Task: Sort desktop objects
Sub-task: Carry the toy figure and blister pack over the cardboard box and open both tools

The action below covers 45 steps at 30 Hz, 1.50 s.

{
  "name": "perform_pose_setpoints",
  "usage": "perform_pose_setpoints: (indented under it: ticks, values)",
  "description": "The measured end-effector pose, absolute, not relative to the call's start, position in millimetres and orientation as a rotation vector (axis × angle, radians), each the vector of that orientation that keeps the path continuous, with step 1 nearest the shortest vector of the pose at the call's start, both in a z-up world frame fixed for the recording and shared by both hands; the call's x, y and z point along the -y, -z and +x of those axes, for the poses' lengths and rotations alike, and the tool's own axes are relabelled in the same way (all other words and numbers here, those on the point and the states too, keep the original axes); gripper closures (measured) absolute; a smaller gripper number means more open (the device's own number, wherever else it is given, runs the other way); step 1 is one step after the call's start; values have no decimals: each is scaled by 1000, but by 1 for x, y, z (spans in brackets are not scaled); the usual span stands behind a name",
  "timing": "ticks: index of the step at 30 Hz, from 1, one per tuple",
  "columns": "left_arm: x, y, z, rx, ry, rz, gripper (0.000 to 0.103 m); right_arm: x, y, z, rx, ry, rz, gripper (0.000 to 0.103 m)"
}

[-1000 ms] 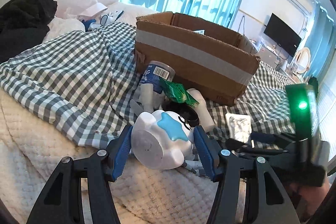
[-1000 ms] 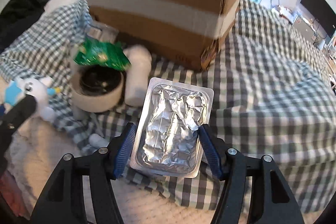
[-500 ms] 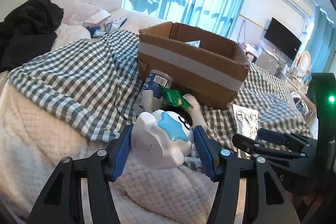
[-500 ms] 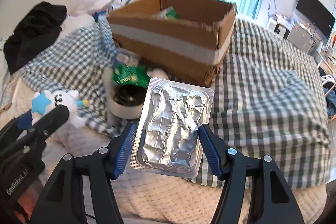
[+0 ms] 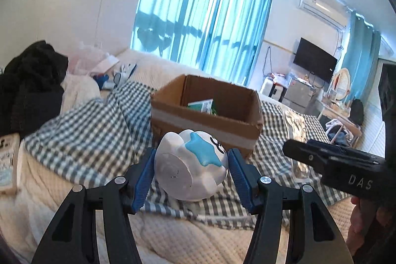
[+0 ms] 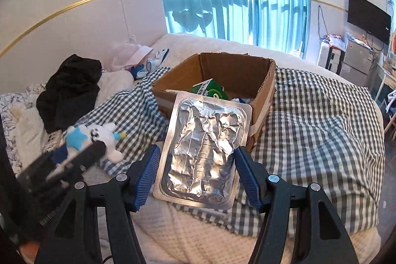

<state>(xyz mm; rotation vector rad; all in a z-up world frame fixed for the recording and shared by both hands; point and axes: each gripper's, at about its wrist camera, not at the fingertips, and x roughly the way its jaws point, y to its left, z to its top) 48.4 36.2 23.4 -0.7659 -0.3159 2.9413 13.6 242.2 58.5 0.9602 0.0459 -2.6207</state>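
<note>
- Left wrist view: your left gripper (image 5: 191, 166) has its jaws clamped, half-spread, on the white plush toy (image 5: 191, 165).
- Right gripper (image 6: 196, 175) likewise pinches the foil blister pack (image 6: 204, 152).
- Neither has reached the cardboard box (image 6: 264, 83), which already holds a green packet (image 6: 210, 89).

From my left camera the toy (image 5: 191, 165) covers the near wall of the box (image 5: 206, 113), and I can't read the green pack (image 5: 201, 105) inside it. The foil tray (image 6: 203, 152) blocks the box's front in my right camera. There the left gripper (image 6: 74, 152) is blurred and cut off at the frame's edge. The card (image 5: 7, 162) at the left edge is cropped, its print too small to read.
</note>
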Motion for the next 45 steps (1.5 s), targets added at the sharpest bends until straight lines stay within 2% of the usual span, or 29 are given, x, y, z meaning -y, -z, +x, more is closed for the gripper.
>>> perform_pose_setpoints:
  ticks: [7,11,17,22,29,33,35,37,38,45]
  values:
    - [-41,-40,1,264,-2930,-733,43,-253,-68,-34,-55,2629,944,41]
    - [-44,-51,-33,294,-2914,-649,43,-259,-77,-66,-78,2655,904,41]
    - [-58,-56,-94,203,-2973,-625,42,-259,-82,-125,-71,2661,870,41]
    - [-63,-48,-144,224,-2970,-661,42,-260,-70,-171,-27,2660,849,41]
    - [-80,-19,-207,122,-2967,-778,43,-266,-32,-209,-5,2633,858,41]
    - [-79,-3,-229,154,-2974,-834,42,-274,-22,-220,122,2648,822,40]
    - [-80,2,-233,155,-2991,-852,38,-278,-17,-223,219,2649,823,32]
    - [-82,4,-233,114,-2997,-864,17,-277,-16,-223,207,2633,826,32]
    - [-84,3,-229,81,-3019,-848,14,-278,-19,-221,190,2651,815,32]
    - [-95,-14,-192,-62,-3078,-779,12,-289,-53,-194,228,2686,768,31]
